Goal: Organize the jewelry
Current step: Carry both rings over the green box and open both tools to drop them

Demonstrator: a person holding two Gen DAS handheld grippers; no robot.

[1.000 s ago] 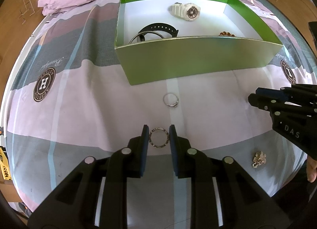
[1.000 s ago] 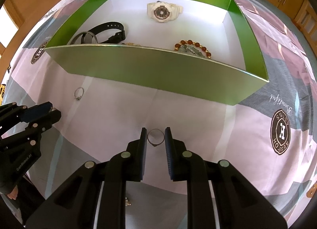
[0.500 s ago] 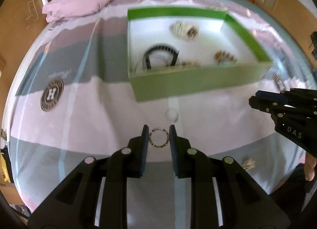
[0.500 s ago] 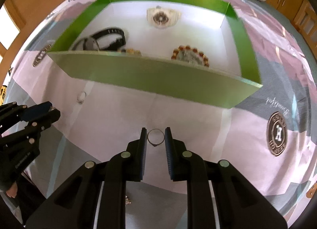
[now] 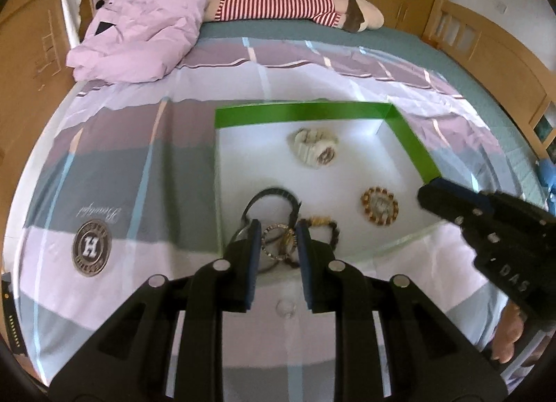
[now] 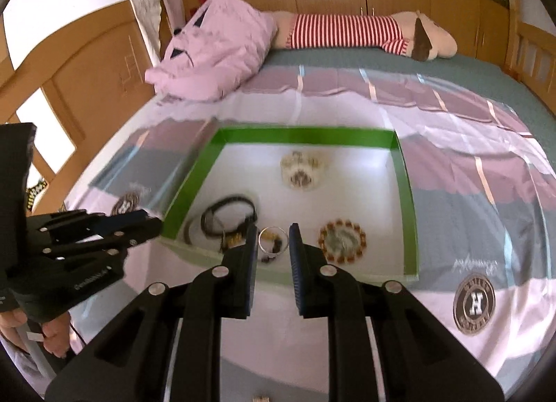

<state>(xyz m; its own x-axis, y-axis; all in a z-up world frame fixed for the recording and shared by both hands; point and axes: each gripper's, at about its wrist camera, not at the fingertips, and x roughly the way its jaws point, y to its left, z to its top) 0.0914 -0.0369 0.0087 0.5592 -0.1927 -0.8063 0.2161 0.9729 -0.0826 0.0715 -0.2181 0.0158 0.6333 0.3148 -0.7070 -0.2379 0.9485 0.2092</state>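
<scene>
Wooden cabinets and a striped plush toy back a bed spread with a pink, grey and mauve patchwork sheet, on which sits a shallow green-walled cardboard box with a white floor.

Inside the box lie a cream wristwatch, an amber bead bracelet, a black watch strap and a darker beaded piece.

The left gripper hangs over the box's near-left part, its jaws pinching a dark studded metal ring by its edges. The right gripper hovers over the near edge of the box, jaws closed on a thin plain silver ring.

Both rings seem ready to be dropped. The hold on each is only at two points of a hard, smooth rim, so a slight twist could flick a ring out sideways. Released from this height, either ring may bounce or roll, or land tangled in the black watch strap directly beneath.

The silver ring sits close above the near wall; let go too early, it could strike the rim and fall onto the sheet. One small clear ring lies outside the box, easily brushed by the left gripper.
</scene>
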